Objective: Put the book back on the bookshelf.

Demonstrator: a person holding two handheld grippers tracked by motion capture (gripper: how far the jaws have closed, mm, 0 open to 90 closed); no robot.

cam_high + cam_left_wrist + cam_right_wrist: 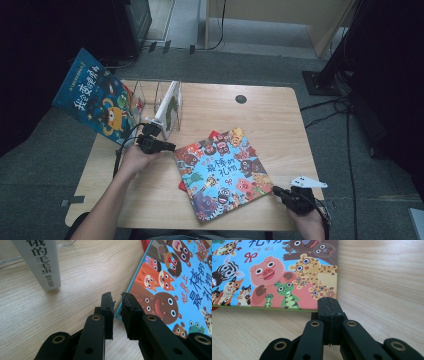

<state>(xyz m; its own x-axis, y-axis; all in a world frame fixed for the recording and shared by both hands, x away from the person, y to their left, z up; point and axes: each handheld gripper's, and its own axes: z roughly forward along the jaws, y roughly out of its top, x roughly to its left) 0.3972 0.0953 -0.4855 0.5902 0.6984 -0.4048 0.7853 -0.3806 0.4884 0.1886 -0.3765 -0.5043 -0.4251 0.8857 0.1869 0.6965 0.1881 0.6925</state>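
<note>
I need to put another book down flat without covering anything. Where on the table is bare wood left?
The widest bare patch is the far right of the table, between the round grommet, the right edge and the animal picture book. A smaller patch lies near left, under the forearm. Crowded: far left, round the clear book rack.

floor: grey carpet [45, 150] | table [270, 120]: light wood | cables [345, 125] on floor at right

High view looked forward and down over the whole table [280, 115], both gripper views sat low, close to the wood, sharing the animal-cover book [222, 172].
</note>
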